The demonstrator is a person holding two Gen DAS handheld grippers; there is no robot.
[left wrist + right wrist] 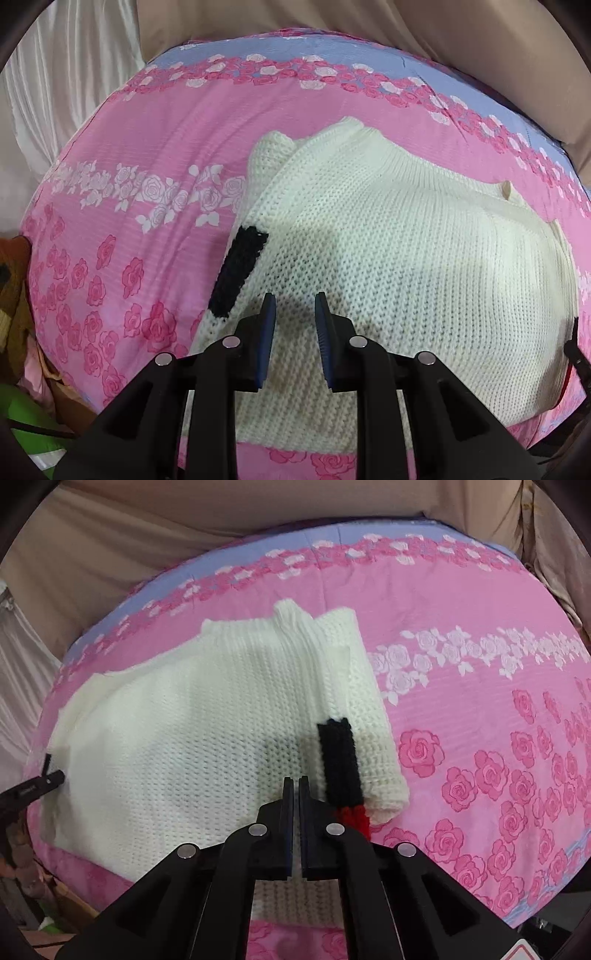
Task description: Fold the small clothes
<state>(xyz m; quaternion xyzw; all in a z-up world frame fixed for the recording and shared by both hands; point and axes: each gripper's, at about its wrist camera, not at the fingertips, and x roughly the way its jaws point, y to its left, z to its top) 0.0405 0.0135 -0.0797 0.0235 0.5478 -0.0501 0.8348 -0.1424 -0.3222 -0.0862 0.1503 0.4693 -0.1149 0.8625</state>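
A cream knit sweater (406, 266) lies partly folded on a pink rose-print bed cover (147, 147). A black knit patch (236, 273) shows at its left fold. My left gripper (294, 299) hovers over the sweater's near part, jaws open and empty. In the right wrist view the same sweater (184, 738) has a folded sleeve at its right with a black band (341, 760) and a red band (354, 816). My right gripper (296, 781) is just above the knit beside the black band, jaws closed with only a thin slit, nothing visibly between them.
The bed cover (480, 720) extends right with free fabric. A beige headboard or cushion (184, 528) runs along the far edge. White curtain (66, 74) hangs at far left. Green and brown items (22, 424) lie beside the bed's left edge.
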